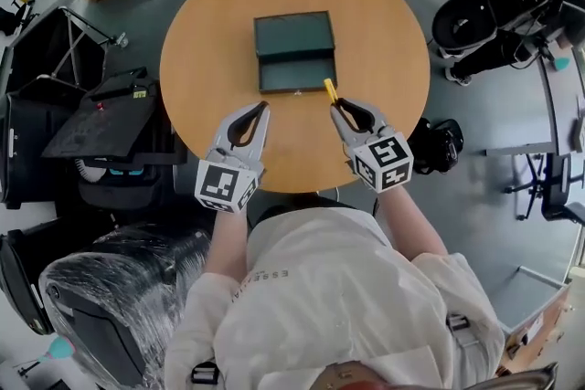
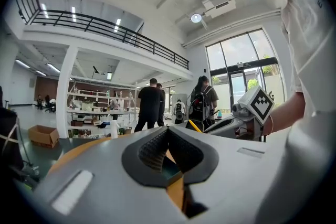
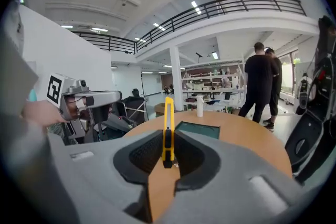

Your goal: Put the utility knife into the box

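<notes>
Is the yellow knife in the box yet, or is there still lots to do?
Not yet. Done: the box sits open on the table. In hand: the right gripper is clamped on the utility knife, close to the box's front edge. Left: carry it over the box and let go inside.

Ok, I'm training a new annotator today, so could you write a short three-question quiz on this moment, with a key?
1. What stands between the jaws of the left hand-held gripper?
2. What holds the utility knife? A: the left hand-held gripper. B: the right hand-held gripper. C: nothing, it lies loose on the tabletop.
3. True or false: the utility knife already lies inside the open box.

Key:
1. Nothing; its jaws are together.
2. B
3. False; the knife is clamped upright in the right hand-held gripper, short of the box.
</notes>
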`<state>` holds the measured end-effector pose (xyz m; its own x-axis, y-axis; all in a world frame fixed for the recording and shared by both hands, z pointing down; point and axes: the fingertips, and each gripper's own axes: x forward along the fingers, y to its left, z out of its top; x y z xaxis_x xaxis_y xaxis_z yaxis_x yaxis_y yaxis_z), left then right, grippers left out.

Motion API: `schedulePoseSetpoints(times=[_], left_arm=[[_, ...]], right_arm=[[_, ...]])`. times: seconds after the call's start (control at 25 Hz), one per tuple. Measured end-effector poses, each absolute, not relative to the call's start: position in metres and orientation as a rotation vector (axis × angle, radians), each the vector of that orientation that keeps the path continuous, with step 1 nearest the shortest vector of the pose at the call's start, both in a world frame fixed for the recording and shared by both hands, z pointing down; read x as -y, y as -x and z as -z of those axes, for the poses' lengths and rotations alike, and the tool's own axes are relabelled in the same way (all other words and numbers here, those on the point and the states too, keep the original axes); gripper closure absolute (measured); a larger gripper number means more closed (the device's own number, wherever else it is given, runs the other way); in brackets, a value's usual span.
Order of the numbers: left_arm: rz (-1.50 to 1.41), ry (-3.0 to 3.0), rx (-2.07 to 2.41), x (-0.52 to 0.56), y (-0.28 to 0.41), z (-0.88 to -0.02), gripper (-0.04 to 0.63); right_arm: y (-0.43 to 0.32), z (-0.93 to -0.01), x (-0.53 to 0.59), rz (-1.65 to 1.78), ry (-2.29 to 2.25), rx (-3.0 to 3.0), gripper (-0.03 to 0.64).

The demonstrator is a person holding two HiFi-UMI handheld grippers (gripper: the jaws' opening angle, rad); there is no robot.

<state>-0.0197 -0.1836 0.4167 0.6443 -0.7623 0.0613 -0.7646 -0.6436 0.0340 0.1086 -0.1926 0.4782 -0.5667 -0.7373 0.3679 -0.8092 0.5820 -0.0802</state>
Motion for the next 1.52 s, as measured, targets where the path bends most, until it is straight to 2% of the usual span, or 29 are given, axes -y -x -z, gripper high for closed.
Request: schedulePoseSetpoints(times=[0.44,0.68,1.12,1.52], left_arm=[[-0.095,-2.726,1.268,0.23,0.002,-0.441,0.578],[-0.088,-2.71,1.24,0.254,0.005,-0.45,0.578],[-0.135,-2.623,1.199,0.288,0.028,-0.496,0.578],[-0.175,-2.581,1.189,0.294,0.043,-0.522,0.578]], right_arm=[[-0.107,-0.515,0.241,-0.422,-1.127,2.452,0.56],[-0.09,-0.541,0.262,-0.351,-1.019,2.367,0.56],[-0.038,-0.632,0.325,-0.448,-0.753,2.216,0.559],[-0.036,-0.714,0.348,-0.57,-0.597,2.005,0.558]])
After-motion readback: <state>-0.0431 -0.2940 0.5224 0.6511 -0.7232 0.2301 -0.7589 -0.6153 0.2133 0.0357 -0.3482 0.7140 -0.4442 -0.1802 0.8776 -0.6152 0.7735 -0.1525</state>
